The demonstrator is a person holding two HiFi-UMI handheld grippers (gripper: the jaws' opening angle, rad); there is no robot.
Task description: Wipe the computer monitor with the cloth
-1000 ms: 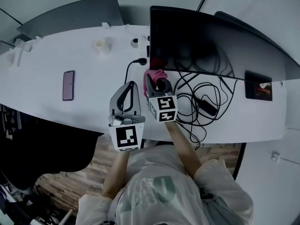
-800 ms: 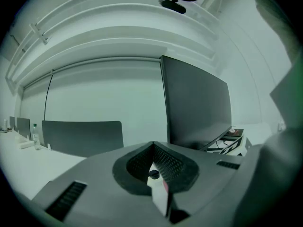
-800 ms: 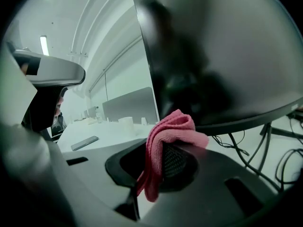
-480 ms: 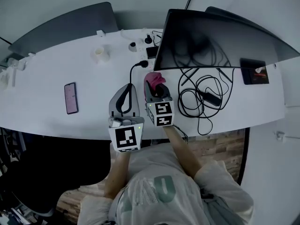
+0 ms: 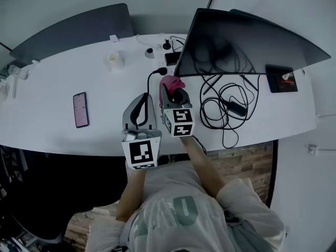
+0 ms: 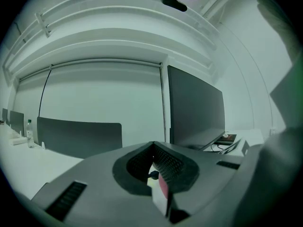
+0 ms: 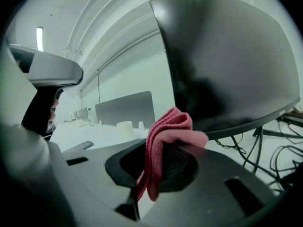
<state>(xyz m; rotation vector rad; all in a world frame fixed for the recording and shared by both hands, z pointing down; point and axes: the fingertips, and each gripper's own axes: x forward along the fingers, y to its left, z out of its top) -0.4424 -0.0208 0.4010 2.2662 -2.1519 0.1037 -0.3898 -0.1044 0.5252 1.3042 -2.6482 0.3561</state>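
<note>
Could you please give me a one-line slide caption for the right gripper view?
Right gripper shut on a pink cloth, facing the dark computer monitor.

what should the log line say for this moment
right gripper: shut on pink cloth, near monitor lower left corner | left gripper: shut, empty, over desk | screen contact: none seen

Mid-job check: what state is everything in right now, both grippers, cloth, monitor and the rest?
Right gripper: shut on the cloth.
Left gripper: shut, empty.
Cloth: bunched up, clamped between the jaws.
Monitor: upright, screen dark.
Phone: lying flat on the desk.
Cables: loose tangle on the desk below the monitor.
</note>
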